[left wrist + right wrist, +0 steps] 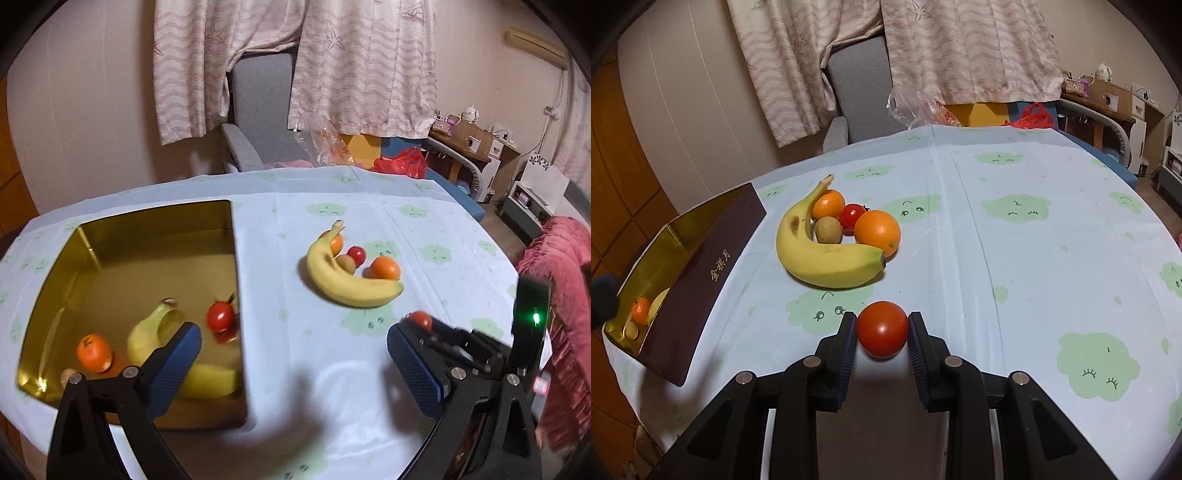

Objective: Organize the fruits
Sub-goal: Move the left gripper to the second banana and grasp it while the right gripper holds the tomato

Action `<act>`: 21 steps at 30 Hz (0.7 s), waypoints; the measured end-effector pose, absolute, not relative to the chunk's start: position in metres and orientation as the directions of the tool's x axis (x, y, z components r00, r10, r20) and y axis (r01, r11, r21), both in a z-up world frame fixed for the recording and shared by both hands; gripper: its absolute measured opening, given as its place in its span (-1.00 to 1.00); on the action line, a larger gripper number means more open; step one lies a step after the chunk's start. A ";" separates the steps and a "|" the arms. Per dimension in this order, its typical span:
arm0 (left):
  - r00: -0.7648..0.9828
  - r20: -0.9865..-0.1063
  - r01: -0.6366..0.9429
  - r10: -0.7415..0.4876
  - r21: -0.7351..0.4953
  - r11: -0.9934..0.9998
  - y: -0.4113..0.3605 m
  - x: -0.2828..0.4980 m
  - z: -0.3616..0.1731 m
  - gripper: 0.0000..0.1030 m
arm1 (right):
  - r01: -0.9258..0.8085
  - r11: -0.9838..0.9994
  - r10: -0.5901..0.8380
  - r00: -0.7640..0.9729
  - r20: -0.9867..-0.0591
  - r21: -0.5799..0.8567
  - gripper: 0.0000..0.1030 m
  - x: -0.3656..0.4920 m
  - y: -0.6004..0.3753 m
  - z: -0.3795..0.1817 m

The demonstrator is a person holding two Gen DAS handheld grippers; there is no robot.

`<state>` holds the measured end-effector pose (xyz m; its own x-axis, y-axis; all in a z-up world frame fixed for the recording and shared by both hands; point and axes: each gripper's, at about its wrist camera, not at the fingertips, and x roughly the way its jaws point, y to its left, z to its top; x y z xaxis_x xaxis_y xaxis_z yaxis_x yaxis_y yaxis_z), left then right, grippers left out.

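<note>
Your right gripper (882, 328) pinches a tomato (882, 329) at lower centre, above the surface (1015, 258). Your left gripper (295, 354) is spread wide beside the gold box (147, 229), lower left.

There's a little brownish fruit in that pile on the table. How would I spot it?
Start at the tablecloth and find the fruit pile right of the gold tin. A banana curves around it; the brown fruit sits in that curve, touching the banana. It is the pile's only dull, tan piece; its neighbours are two oranges and a red tomato.
</note>
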<state>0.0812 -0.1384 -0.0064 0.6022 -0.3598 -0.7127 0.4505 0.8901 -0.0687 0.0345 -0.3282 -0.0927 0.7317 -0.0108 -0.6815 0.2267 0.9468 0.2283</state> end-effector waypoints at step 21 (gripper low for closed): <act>0.425 -0.858 0.273 -0.290 -0.183 0.944 -0.230 0.184 -0.064 1.00 | 0.217 0.924 0.015 0.801 -0.599 0.314 -0.45 0.022 -0.340 -0.101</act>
